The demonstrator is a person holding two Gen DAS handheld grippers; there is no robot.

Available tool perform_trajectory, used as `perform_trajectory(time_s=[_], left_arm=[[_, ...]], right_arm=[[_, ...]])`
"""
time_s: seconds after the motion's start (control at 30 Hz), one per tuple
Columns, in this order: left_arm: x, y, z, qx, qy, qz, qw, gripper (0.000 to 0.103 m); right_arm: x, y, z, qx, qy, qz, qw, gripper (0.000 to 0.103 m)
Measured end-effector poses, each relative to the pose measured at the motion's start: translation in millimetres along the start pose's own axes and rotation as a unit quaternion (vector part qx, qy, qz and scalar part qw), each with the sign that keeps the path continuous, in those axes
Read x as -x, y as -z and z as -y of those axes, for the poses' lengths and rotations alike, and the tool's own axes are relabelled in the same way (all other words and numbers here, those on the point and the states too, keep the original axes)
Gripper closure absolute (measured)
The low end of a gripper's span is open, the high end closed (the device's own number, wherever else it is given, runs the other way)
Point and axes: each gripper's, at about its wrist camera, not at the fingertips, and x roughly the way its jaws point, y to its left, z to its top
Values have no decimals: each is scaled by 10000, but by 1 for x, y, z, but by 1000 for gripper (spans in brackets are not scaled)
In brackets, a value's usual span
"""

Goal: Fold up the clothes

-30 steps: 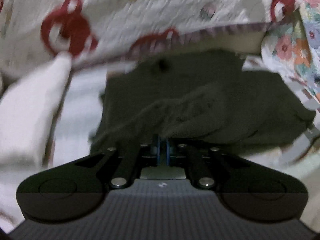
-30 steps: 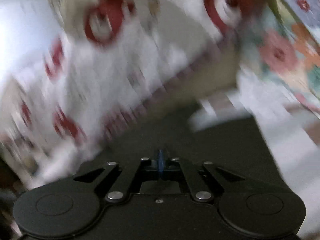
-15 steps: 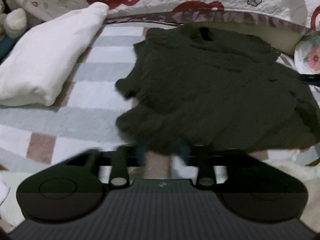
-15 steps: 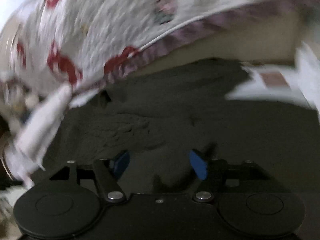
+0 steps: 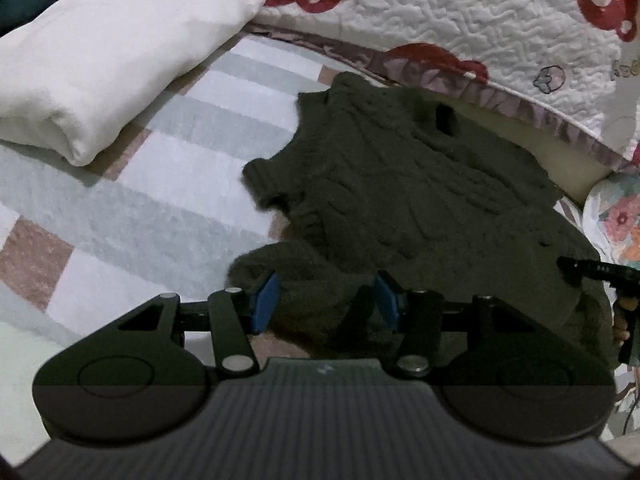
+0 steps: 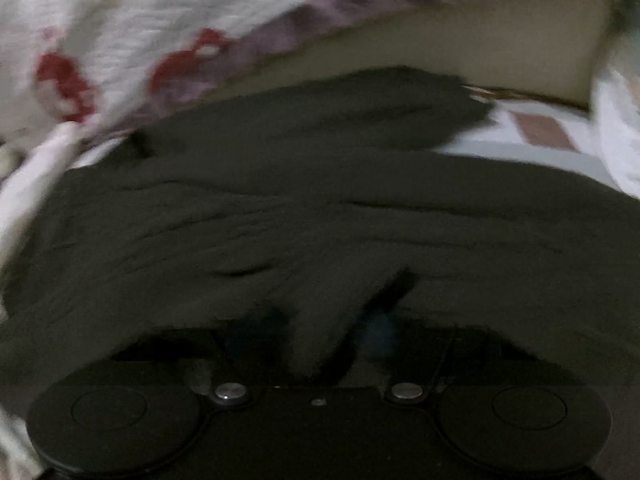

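A dark green knitted sweater [image 5: 404, 196] lies spread out on a checked bed sheet [image 5: 132, 200] with pale green, white and brown squares. The sweater is in the middle of the bed, with its top edge near a white quilt [image 5: 480, 28] that has red bears on it. A short sleeve with a ribbed cuff sticks out on its left side.

The left gripper [image 5: 326, 300] is down at the near edge of the sweater. Its two blue pads [image 5: 266, 300] are spread apart, and a lump of the sweater's hem sits between them. The pads sit right beside the knit but do not squeeze it.

The right gripper [image 6: 316, 332] is at another part of the sweater's edge. This view is dark and blurry. Its jaws are closing, and a fold of the sweater stands up between the blue pads [image 6: 378, 330]. The fold fills the gap and the pads look like they press on it.

In the left view, the tip of the right gripper and a bit of a hand [image 5: 622, 320] show at the right side, on the sweater.

A folded white cloth [image 5: 104, 68] lies on the sheet to the left, well apart from the sweater. A flowery fabric [image 5: 616, 220] peeks in at the right edge
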Motion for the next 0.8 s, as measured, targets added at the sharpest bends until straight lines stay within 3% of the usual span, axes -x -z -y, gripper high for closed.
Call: perform_trajectory(time_s=[0.03,0.1,0.17,0.23,0.3,0.37,0.4,0.47,0.53,0.57,0.6,0.63,0.67,0.7,0.8], left_arm=[[1,-1,4,-192,106,67,9997,52],[6,-8,14,-617,506,312,9963,54],[14,-12,33,-1457,1333,742,9775,51],[8,-14,53,-2162,1659,803,9588,45],[-20,-20,73,-2519,1210,255,9598,45],[-42,-20,78,-2653,1149,56,9573,42],[-52,-20,79,-2593,1194,-92,9584,34],[-67,-17,81,-2493,1366,-545,9572,29],[-71,-6,88,-2701,1544,-957,9456,26],[-69,1,91,-2936,1494,-928,9396,26],[-66,7,94,-3133,1451,-905,9341,32],[-63,7,92,-3129,1451,-913,9342,43],[-59,6,90,-3126,1451,-922,9342,84],[-55,5,88,-3090,1463,-935,9351,95],[-21,-3,77,-2606,1800,-892,9443,96]], right_arm=[[5,-2,-3,40,-219,131,9997,88],[35,-15,-10,-266,-926,793,9922,89],[64,-35,-26,-149,-1227,1174,9854,89],[97,-54,-50,216,-1547,1514,9761,89],[129,-69,-71,464,-1963,1740,9639,89],[161,-73,-85,574,-2457,1830,9502,89],[172,-71,-89,639,-2614,1838,9454,89],[189,-62,-95,675,-2948,1777,9365,89],[192,-50,-94,512,-3195,1599,9326,89],[193,-43,-93,432,-3314,1509,9303,89],[195,-35,-90,376,-3373,1416,9299,89],[196,-29,-86,325,-3385,1350,9307,89],[195,-22,-81,231,-3353,1290,9329,89],[195,-14,-76,138,-3321,1230,9351,89],[199,14,-50,-514,-3124,1039,9429,88]])
